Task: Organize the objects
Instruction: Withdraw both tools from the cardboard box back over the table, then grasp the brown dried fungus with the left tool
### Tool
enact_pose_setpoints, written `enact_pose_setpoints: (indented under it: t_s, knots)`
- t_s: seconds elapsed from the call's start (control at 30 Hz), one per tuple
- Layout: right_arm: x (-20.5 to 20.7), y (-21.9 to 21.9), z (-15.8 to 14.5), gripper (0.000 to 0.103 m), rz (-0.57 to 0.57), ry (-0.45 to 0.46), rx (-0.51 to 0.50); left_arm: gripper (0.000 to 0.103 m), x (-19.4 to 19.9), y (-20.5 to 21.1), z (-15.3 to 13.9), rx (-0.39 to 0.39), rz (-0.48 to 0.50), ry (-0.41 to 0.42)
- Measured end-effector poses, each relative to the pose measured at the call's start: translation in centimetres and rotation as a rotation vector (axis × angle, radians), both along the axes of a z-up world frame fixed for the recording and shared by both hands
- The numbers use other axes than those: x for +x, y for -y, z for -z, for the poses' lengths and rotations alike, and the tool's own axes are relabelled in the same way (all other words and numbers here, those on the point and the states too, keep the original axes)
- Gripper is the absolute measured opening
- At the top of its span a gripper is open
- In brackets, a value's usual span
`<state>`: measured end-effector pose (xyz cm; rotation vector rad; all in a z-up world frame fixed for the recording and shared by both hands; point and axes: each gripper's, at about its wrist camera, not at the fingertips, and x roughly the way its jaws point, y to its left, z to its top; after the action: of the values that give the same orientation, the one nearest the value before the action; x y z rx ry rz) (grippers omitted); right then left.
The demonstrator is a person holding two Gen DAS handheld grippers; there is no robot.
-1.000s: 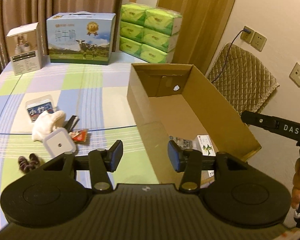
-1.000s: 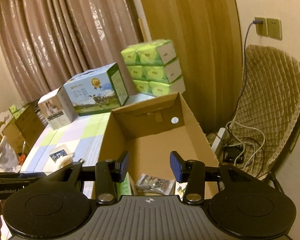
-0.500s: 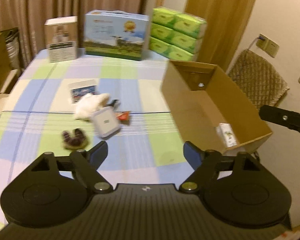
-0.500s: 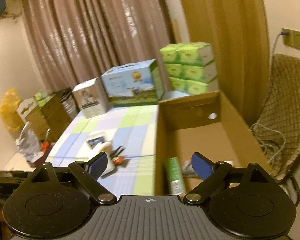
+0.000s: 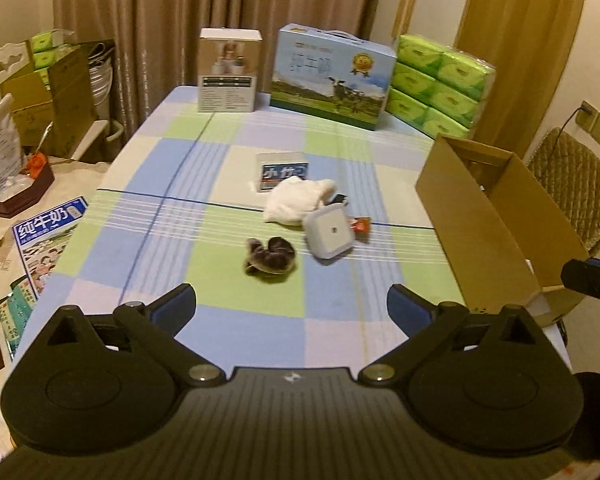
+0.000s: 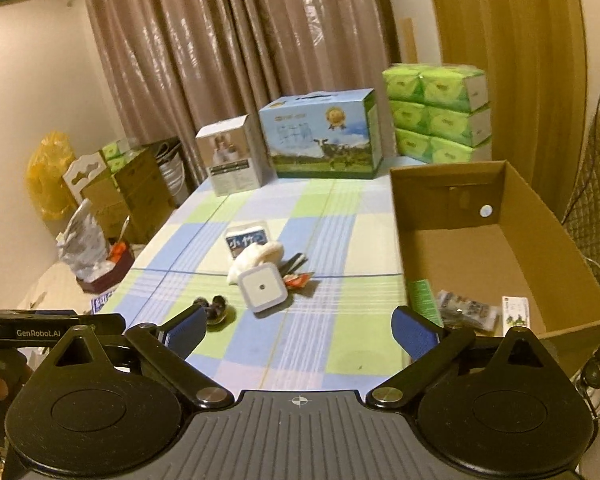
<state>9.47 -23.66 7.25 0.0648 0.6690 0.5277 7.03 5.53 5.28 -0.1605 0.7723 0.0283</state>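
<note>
Both my left gripper (image 5: 291, 307) and right gripper (image 6: 299, 330) spread wide, empty; dark scrunchie (image 5: 270, 255) looks soft, light — I pinch across its bunched middle.

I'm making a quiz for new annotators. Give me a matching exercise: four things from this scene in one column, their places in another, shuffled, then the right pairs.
Things:
1. green packet
2. white cube
3. milk carton
4. tissue packs

Places:
A. far end of the table, beside the milk carton, behind the cardboard box
B. inside the cardboard box
C. mid-table, against the white cloth
D. far end of the table, between a small white box and the tissue packs

Pairs: 1-B, 2-C, 3-D, 4-A
</note>
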Motion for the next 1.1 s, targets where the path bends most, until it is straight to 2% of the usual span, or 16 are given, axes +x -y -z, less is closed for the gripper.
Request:
enact_pose_setpoints:
  t_s: [0.67, 0.9, 1.1]
  knots:
    - [0.1, -4.6, 2.7, 0.098, -0.069, -0.019, -0.042, 0.101, 0.2, -2.8, 1.8, -0.005, -0.050, -0.019]
    - [1.6, -6.3, 4.6, 0.098, -0.102, -0.023, -0.062, 0.101, 2.8, -3.2, 2.9, 0.059, -0.031, -0.006]
    - [4.1, -8.2, 7.0, 0.098, -0.145, -0.003, -0.104, 0.101, 5.9, -3.5, 5.1, 0.091, 0.015, -0.012]
